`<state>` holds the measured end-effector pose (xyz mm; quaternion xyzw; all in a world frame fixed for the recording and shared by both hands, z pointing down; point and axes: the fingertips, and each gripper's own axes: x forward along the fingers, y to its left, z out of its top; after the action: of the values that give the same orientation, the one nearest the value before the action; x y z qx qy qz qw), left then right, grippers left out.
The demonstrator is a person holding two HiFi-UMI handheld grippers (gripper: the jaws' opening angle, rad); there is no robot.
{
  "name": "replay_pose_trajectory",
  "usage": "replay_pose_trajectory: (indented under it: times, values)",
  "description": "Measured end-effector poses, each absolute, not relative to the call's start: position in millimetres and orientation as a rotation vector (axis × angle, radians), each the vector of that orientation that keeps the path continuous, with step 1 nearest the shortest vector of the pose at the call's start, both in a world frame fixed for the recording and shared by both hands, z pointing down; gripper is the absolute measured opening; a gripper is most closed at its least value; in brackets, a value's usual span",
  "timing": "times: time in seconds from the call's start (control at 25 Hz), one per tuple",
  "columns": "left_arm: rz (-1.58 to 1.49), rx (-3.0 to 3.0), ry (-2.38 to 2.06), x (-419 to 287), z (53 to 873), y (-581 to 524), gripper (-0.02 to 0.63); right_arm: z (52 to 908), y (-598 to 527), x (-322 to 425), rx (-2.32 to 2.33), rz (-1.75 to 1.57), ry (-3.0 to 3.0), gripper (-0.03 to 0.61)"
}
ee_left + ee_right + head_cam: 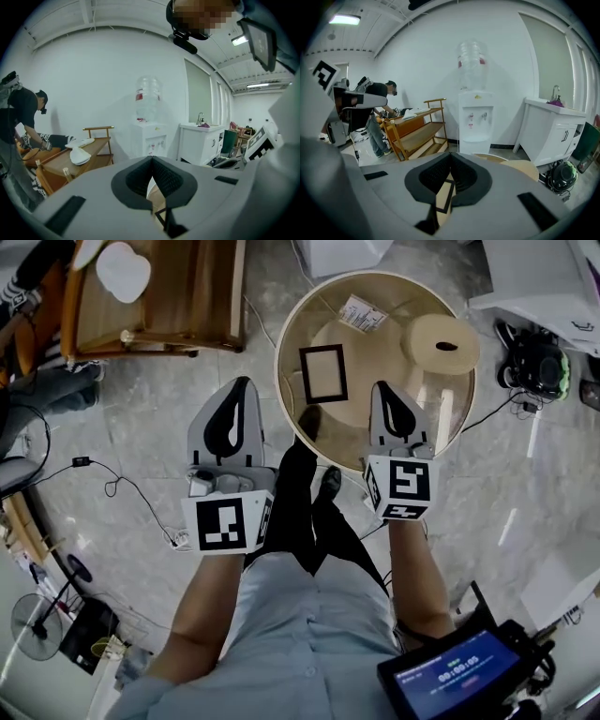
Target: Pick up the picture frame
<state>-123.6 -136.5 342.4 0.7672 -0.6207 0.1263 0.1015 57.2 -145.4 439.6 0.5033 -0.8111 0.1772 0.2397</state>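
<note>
Held left gripper (243, 382) and right gripper (382, 386) clenched, empty, at nine and three o'clock of picture frame (323, 373). Grasped nothing yet.

A lab-like workroom is suggested by a white bottle-topped water dispenser (476, 117), a white sink cabinet (553, 131) and black cables (117, 486) strewn about.

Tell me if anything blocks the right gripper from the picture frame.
Nothing visible does. The picture frame lies flat on the round table, left of the right gripper; the wooden disc and paper tag sit off that line.
</note>
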Motion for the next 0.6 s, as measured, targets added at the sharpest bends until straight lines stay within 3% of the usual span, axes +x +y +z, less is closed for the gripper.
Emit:
replay_pose_trajectory:
  times: [0.6]
  values:
    - [0.457, 2.114, -1.752, -137.8, 468.3, -176.3, 0.011, 598.7, -154.0, 38.9, 1.193, 0.667, -2.118, 0.036]
